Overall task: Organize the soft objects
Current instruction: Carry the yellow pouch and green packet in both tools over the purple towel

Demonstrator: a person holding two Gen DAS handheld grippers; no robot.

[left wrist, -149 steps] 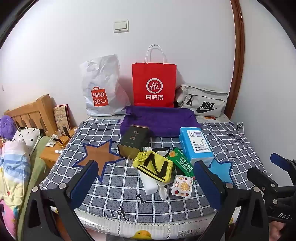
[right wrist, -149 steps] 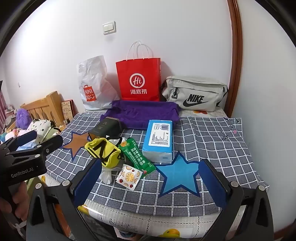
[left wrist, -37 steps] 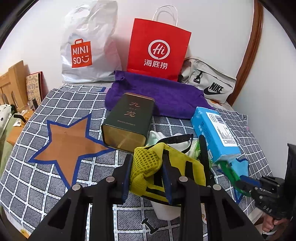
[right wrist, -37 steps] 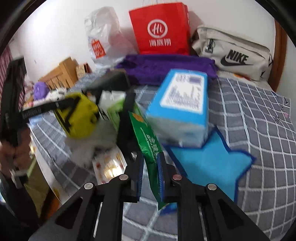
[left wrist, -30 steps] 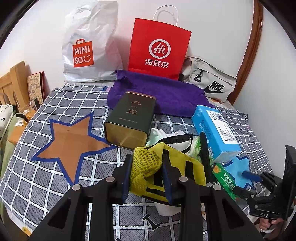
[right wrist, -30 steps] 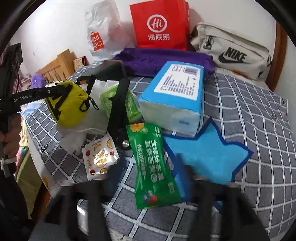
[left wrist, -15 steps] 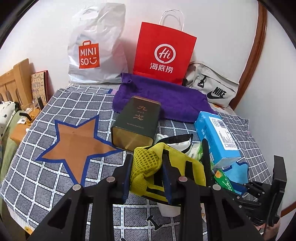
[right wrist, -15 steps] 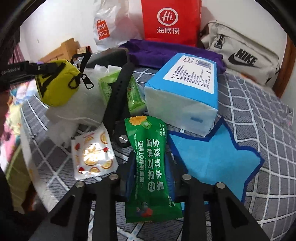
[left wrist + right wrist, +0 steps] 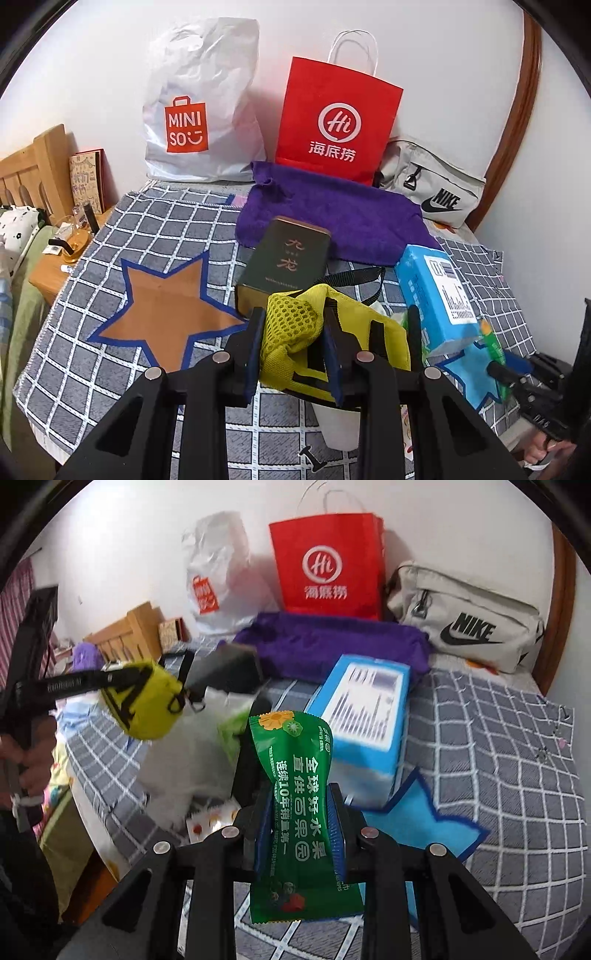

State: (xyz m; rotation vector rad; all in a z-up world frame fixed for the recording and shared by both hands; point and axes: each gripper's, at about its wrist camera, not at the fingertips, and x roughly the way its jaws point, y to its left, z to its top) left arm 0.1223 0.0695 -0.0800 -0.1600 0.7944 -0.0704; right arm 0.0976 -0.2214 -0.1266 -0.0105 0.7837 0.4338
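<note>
A: Report the left gripper (image 9: 293, 341).

B: Its jaws are clamped on the mesh end of the yellow pouch (image 9: 332, 343). The pouch hangs off the checked blanket (image 9: 155, 240), above the white cloth (image 9: 338, 424), with its black strap looping toward the blue tissue pack (image 9: 436, 291). In the right wrist view the pouch is clearly up in the air.

A: Right gripper (image 9: 299, 834)?

B: Its jaws have just been closing and now pinch the green snack packet (image 9: 299, 812) across its waist — the packet stands upright between the blue pads, lifted clear of the blanket above the blue star patch (image 9: 413, 823).

A: Surroundings?

B: The dark green tin (image 9: 284, 266) lies beside the brown star patch (image 9: 166, 314), in front of the purple towel (image 9: 332, 218). Along the wall stand the white Miniso bag (image 9: 199, 110), the red paper bag (image 9: 336, 118) and the grey Nike bag (image 9: 432, 184). A small fruit-print sachet (image 9: 210, 821) lies on the blanket just left of the right gripper — blurred.
</note>
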